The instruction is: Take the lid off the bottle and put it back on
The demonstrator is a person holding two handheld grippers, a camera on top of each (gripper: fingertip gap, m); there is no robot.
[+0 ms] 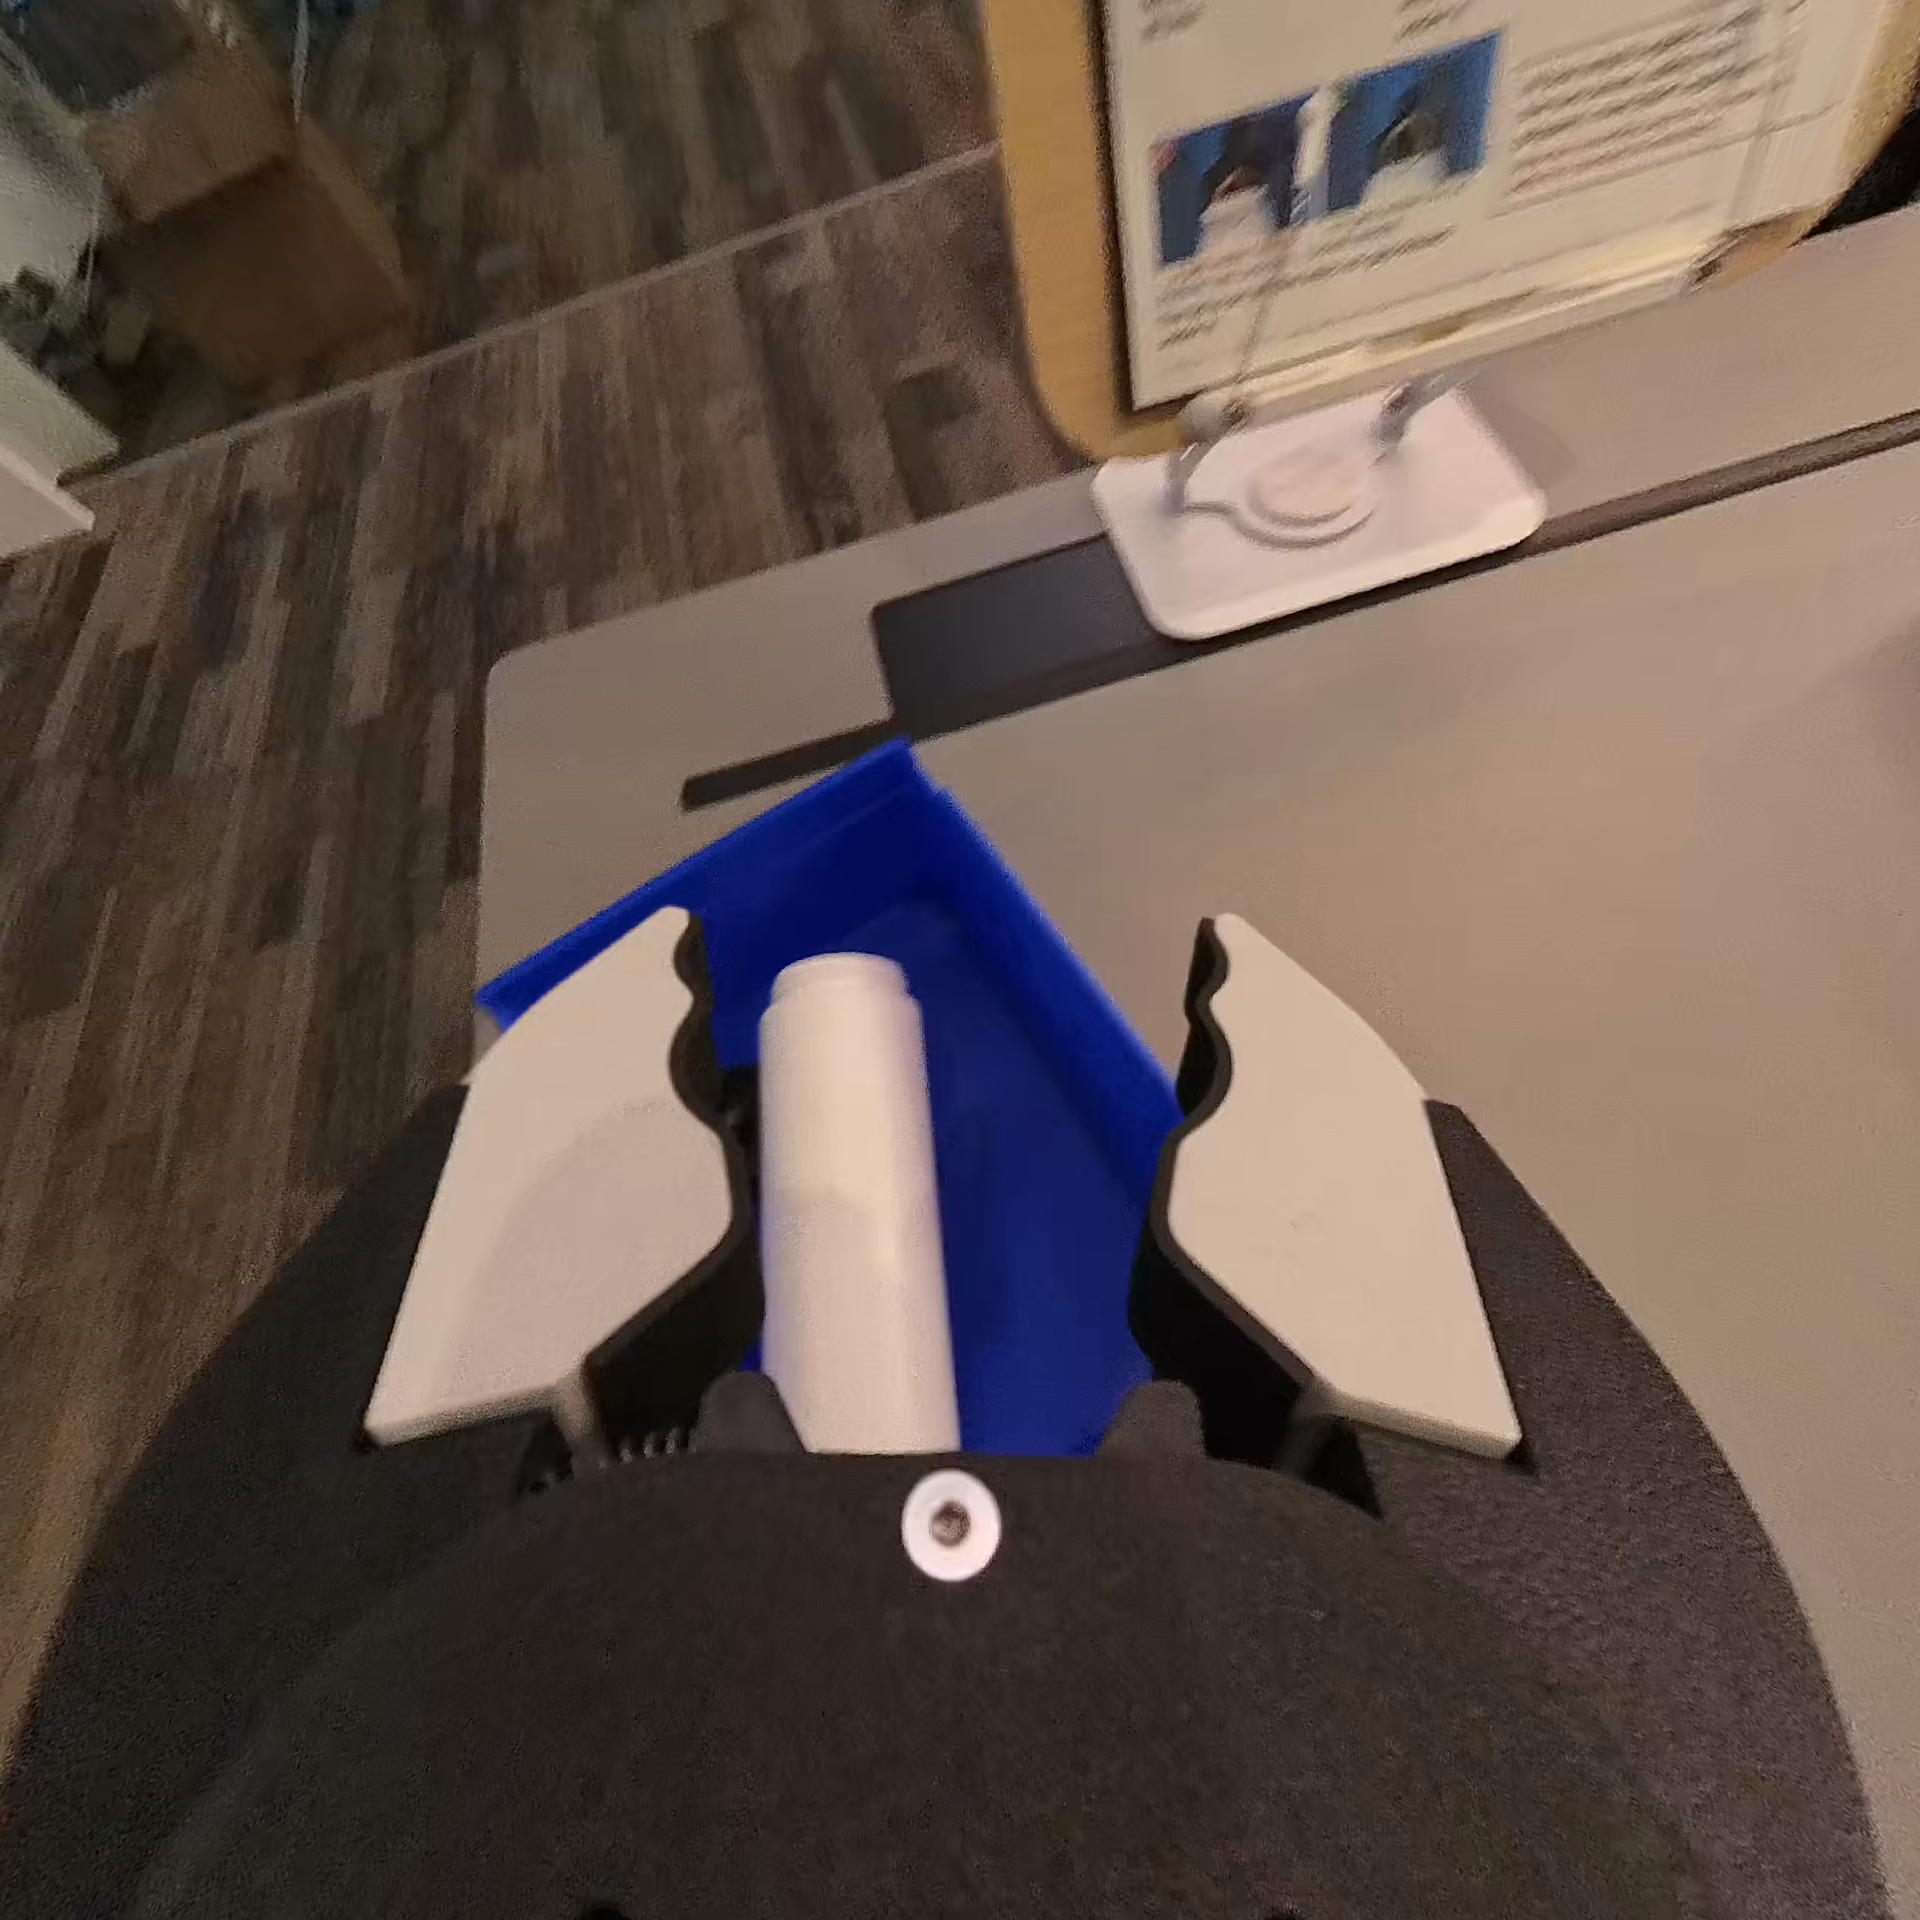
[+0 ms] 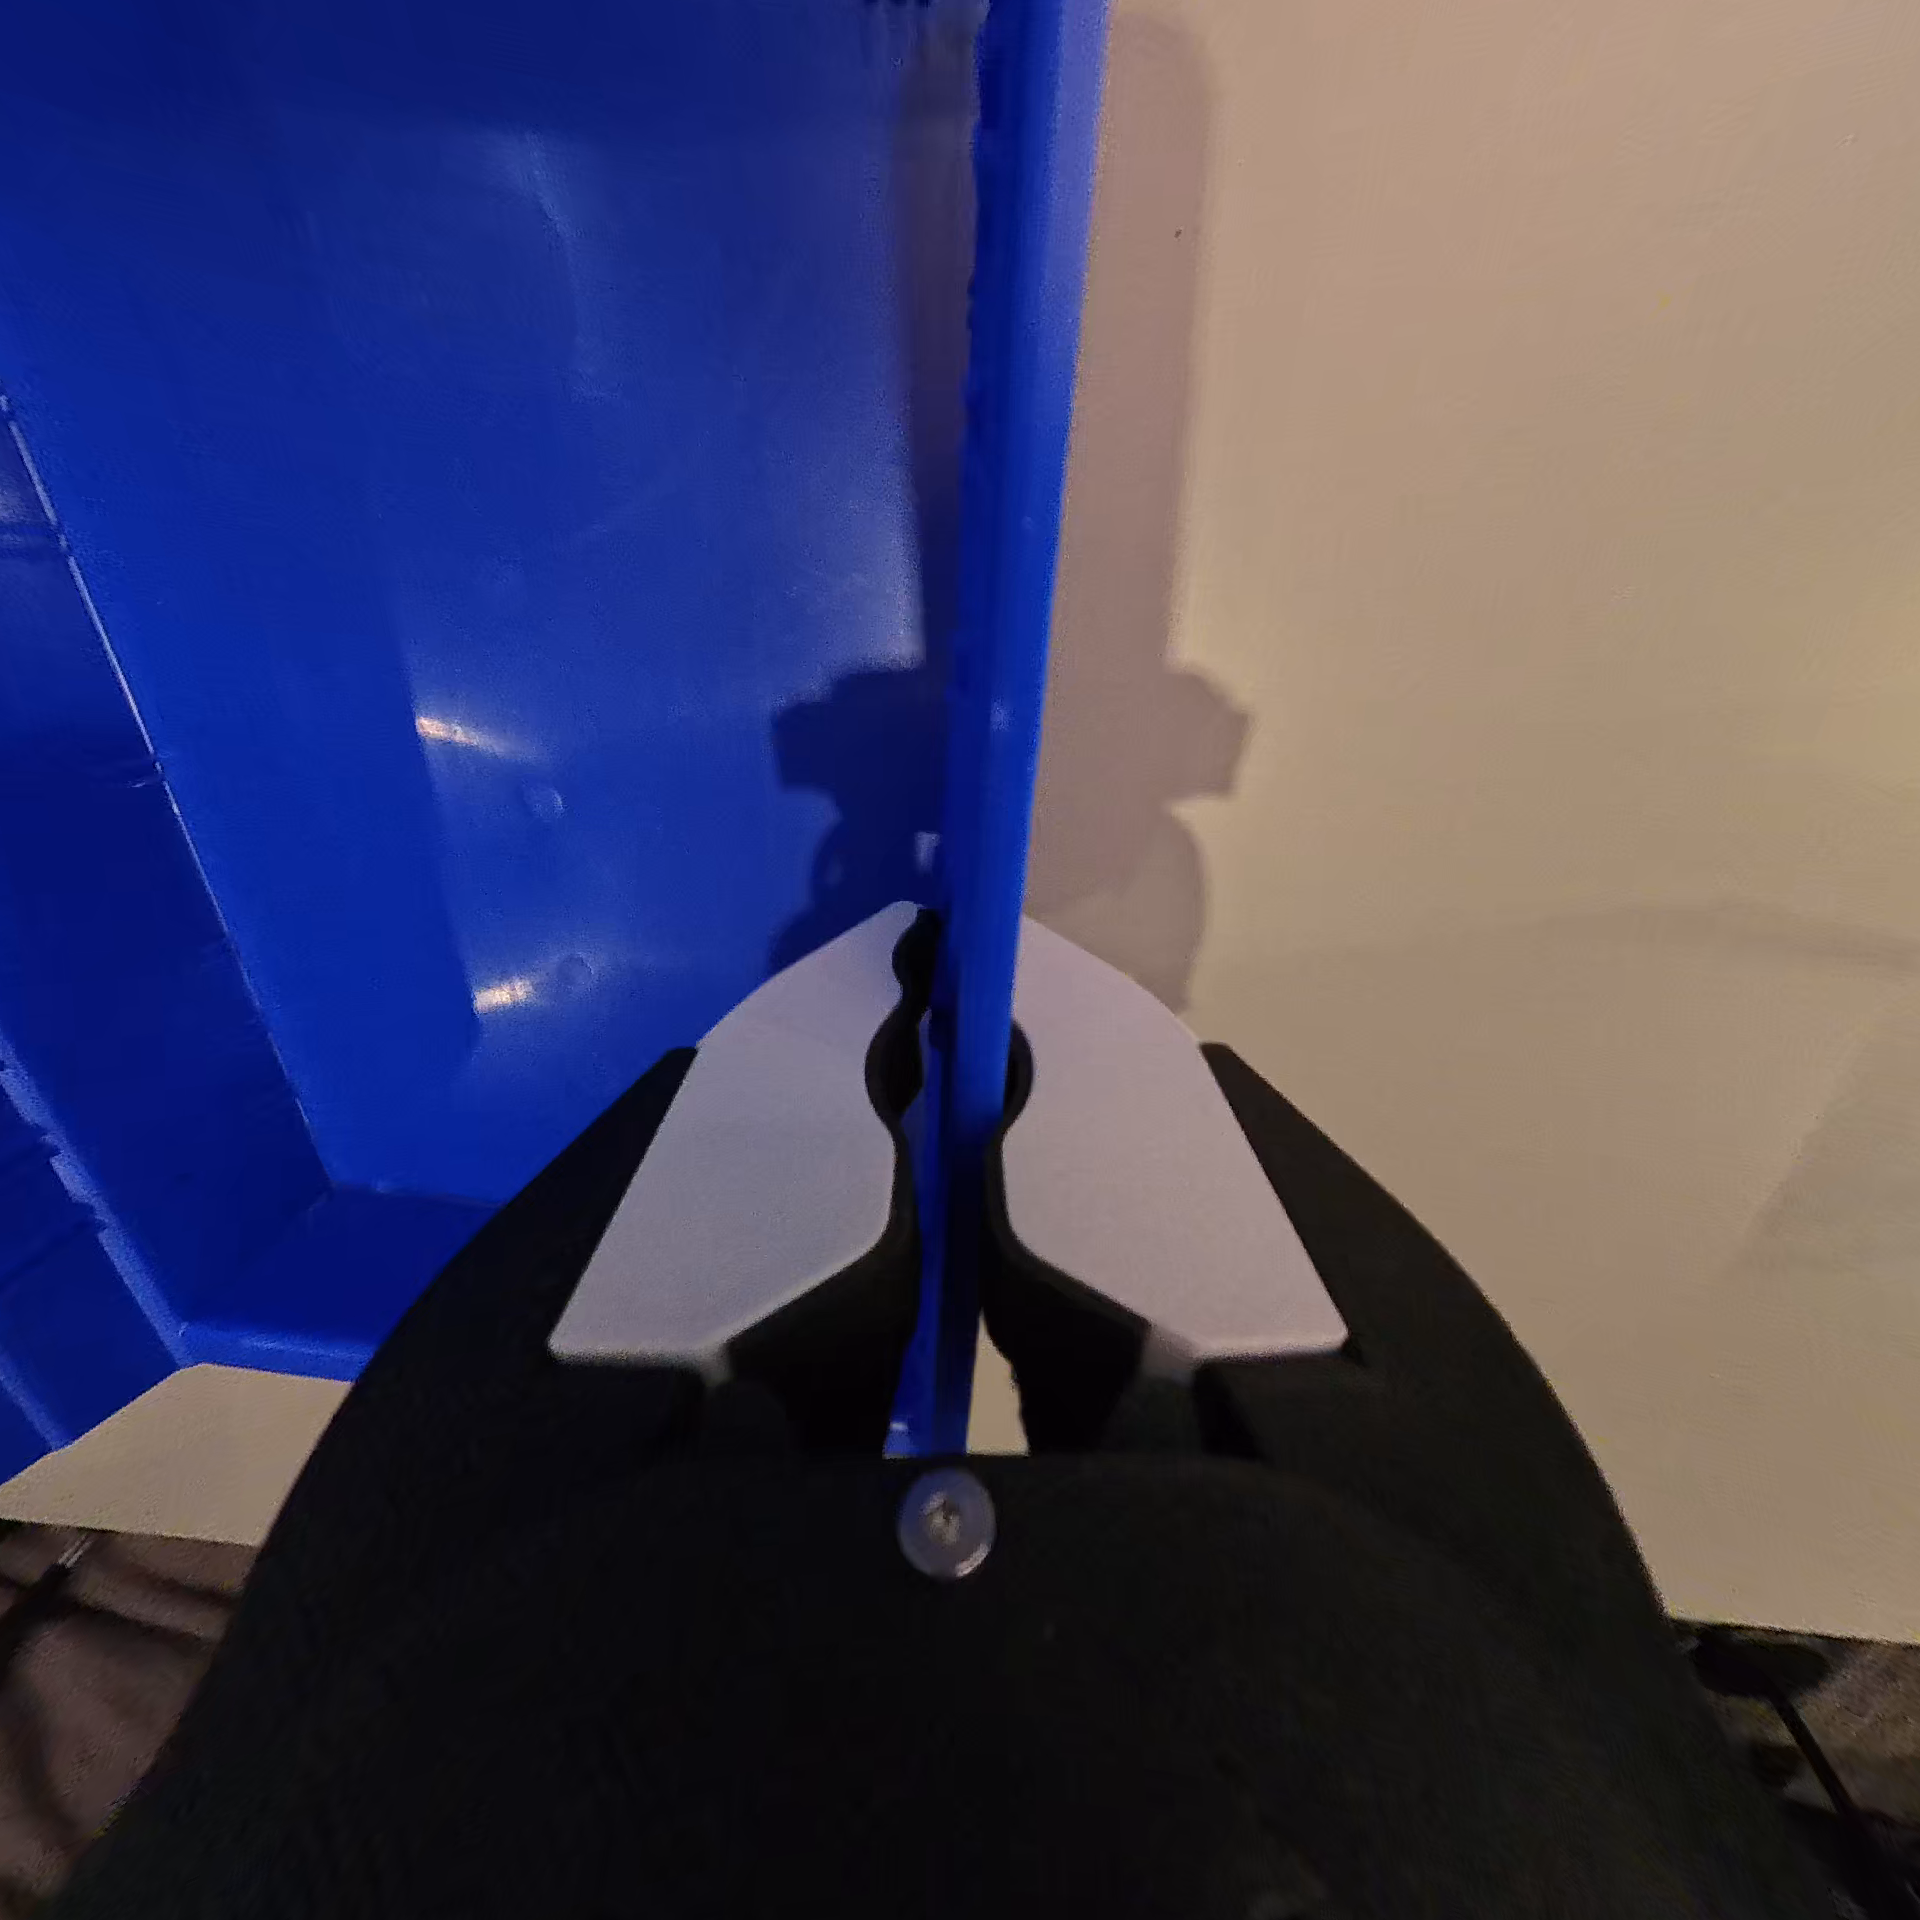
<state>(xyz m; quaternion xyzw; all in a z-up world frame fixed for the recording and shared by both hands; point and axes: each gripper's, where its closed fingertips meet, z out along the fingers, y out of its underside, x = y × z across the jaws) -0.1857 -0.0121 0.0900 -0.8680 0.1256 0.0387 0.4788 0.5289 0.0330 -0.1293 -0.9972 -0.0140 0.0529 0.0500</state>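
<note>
1. My left claw (image 1: 945, 997) is spread wide above the blue bin (image 1: 1039, 935), gripping nothing.
2. The white bottle (image 1: 852, 1195) lies between my left fingers (image 1: 582, 1174), close against the left-hand one and well clear of the right-hand one. I cannot tell whether it touches that finger.
3. The bottle sits over the bin's inside, its narrower threaded neck pointing toward the bin's far corner. The neck is bare, with no lid on it.
4. The lid shows in neither view.
5. My right claw (image 2: 961, 987) is pressed together on the bin's side wall (image 2: 1023, 520): one finger (image 2: 769, 1143) is inside the bin, the other outside it, with the thin blue wall pinched between them.
6. In the right wrist view, the part of the bin floor that shows beside that wall holds only reflections and the claw's shadow.
7. The bin rests on a pale grey table (image 1: 1455, 987), near the table's left corner.
8. Beyond the bin, a dark flat strip (image 1: 997, 644) lies on the table.
9. Farther past the bin, a white stand (image 1: 1320, 520) holds a printed sheet (image 1: 1455, 187) with blue pictures against a wooden backing.
10. Left of the bin, past the table edge, is mottled brown flooring (image 1: 260, 831).
</note>
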